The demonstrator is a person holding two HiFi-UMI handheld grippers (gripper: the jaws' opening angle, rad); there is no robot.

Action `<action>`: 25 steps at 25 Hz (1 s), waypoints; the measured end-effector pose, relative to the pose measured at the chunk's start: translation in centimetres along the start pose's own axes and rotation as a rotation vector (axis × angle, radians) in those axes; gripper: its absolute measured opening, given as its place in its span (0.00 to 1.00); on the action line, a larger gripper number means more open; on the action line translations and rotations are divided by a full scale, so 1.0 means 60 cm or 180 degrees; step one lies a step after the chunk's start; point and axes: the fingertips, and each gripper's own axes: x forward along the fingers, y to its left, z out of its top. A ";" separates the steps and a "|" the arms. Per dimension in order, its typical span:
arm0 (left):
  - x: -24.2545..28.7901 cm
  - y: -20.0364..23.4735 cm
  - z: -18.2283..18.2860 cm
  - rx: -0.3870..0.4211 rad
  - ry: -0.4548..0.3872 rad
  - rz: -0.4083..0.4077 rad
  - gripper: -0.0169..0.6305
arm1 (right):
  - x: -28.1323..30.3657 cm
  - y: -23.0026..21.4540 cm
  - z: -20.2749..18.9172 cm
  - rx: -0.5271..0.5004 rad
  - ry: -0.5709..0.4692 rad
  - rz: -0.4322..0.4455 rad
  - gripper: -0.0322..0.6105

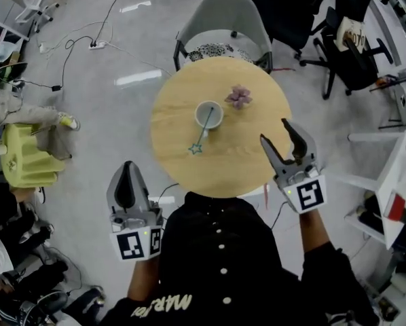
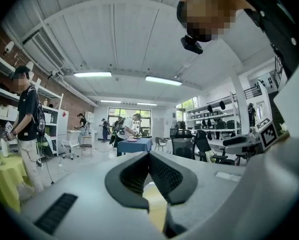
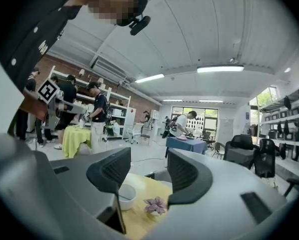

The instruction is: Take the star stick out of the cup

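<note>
A white cup (image 1: 208, 114) stands near the middle of the round wooden table (image 1: 176, 94). The star stick (image 1: 201, 133) leans out of it toward me, its teal star (image 1: 195, 149) resting on the tabletop. My right gripper (image 1: 275, 130) hovers open over the table's near right edge, nothing between its jaws. In the right gripper view the gripper (image 3: 148, 171) frames the cup (image 3: 125, 194) and a purple flower (image 3: 154, 205) ahead. My left gripper (image 1: 127, 166) is off the table's near left edge with its jaws together, and in its own view the left gripper (image 2: 149, 155) is shut on nothing.
A purple flower ornament (image 1: 240, 96) lies right of the cup. A grey chair (image 1: 220, 19) stands at the table's far side, black office chairs (image 1: 345, 53) at the upper right. A yellow-green covered stand (image 1: 23, 158) and floor cables (image 1: 87, 43) are on the left. People stand in the room.
</note>
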 end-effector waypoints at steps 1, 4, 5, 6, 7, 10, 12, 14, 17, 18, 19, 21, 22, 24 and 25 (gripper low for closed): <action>0.002 0.002 -0.007 -0.0003 0.0027 -0.0001 0.02 | 0.016 0.011 -0.019 -0.0055 0.0145 0.0108 0.39; 0.008 0.002 -0.029 -0.0018 0.0115 -0.0035 0.02 | 0.063 0.044 -0.079 0.0040 0.0530 0.0343 0.41; 0.010 0.001 -0.037 -0.0023 0.0146 -0.0047 0.02 | 0.081 0.055 -0.090 0.0023 0.0522 0.0414 0.41; 0.011 0.000 -0.043 -0.0026 0.0175 -0.0054 0.02 | 0.099 0.066 -0.098 -0.0068 0.0456 0.0494 0.42; 0.012 0.000 -0.050 -0.0028 0.0203 -0.0052 0.02 | 0.116 0.078 -0.105 -0.0226 0.0369 0.0589 0.42; 0.008 0.008 -0.067 -0.0029 0.0286 0.0002 0.02 | 0.158 0.123 -0.140 -0.0846 0.0332 0.0954 0.42; 0.003 0.016 -0.078 -0.0031 0.0331 0.0038 0.02 | 0.180 0.151 -0.173 -0.1148 0.0456 0.1202 0.42; -0.002 0.019 -0.089 -0.0029 0.0367 0.0048 0.02 | 0.198 0.178 -0.203 -0.1309 0.0534 0.1408 0.42; -0.007 0.021 -0.102 -0.0036 0.0414 0.0060 0.02 | 0.221 0.212 -0.237 -0.1461 0.0572 0.1635 0.42; -0.008 0.022 -0.106 -0.0044 0.0424 0.0068 0.02 | 0.228 0.222 -0.248 -0.1525 0.0580 0.1693 0.41; -0.009 0.023 -0.110 -0.0052 0.0434 0.0077 0.02 | 0.235 0.231 -0.260 -0.1606 0.0589 0.1741 0.41; -0.012 0.026 -0.121 -0.0065 0.0470 0.0109 0.02 | 0.247 0.247 -0.280 -0.1799 0.0593 0.1791 0.41; -0.013 0.029 -0.127 -0.0070 0.0495 0.0130 0.02 | 0.253 0.254 -0.287 -0.1892 0.0577 0.1797 0.40; -0.014 0.034 -0.135 -0.0081 0.0530 0.0163 0.02 | 0.263 0.266 -0.299 -0.2036 0.0539 0.1806 0.36; -0.014 0.035 -0.138 -0.0086 0.0540 0.0173 0.02 | 0.267 0.273 -0.305 -0.2089 0.0533 0.1828 0.34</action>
